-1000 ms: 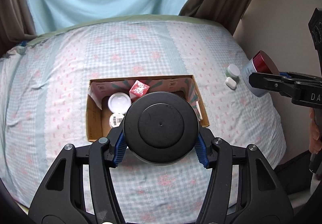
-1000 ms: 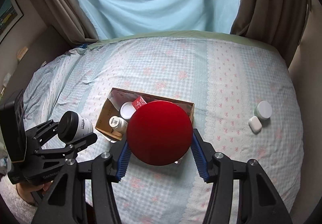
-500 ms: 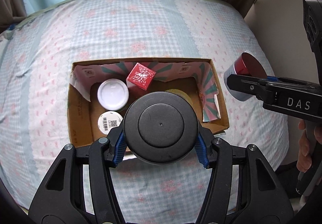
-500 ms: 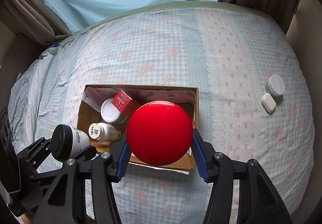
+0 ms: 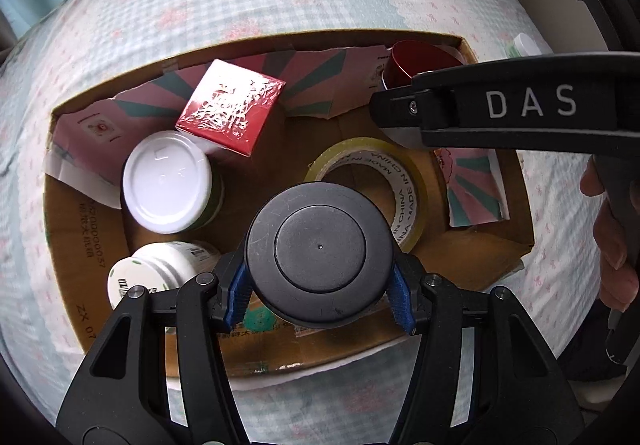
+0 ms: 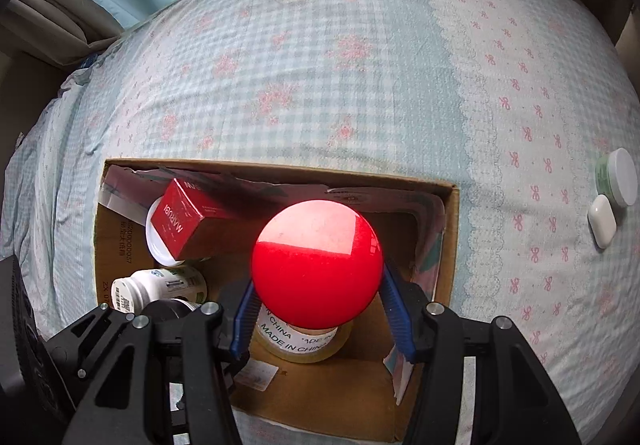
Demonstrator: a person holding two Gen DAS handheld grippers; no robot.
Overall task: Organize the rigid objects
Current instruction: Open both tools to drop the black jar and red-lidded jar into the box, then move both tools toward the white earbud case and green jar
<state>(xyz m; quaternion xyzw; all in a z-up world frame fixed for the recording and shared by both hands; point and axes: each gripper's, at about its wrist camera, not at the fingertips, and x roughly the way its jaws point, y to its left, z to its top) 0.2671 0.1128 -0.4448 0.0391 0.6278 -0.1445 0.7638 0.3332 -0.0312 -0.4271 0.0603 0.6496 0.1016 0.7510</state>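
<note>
Between the left gripper's [image 5: 320,287] blue pads, clamped: a black-lidded jar [image 5: 319,249], over the cardboard box [image 5: 494,245]. Likewise gripped by the right gripper [image 6: 318,319], a red-lidded jar [image 6: 317,264]. Below, tape roll [image 5: 404,181] reading "MADE IN CHINA"; farther, red "MARUBI" carton [image 6: 182,225]. Beyond, checked floral bedspread [image 6: 320,65], curtains [image 6: 52,29].

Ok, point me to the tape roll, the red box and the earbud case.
tape roll [image 5: 404,181], left wrist view, on its printed inner ring.
red box [image 5: 230,111], left wrist view, on its shiny wrapped top face.
earbud case [image 6: 602,221], right wrist view, on the middle of its white shell.
</note>
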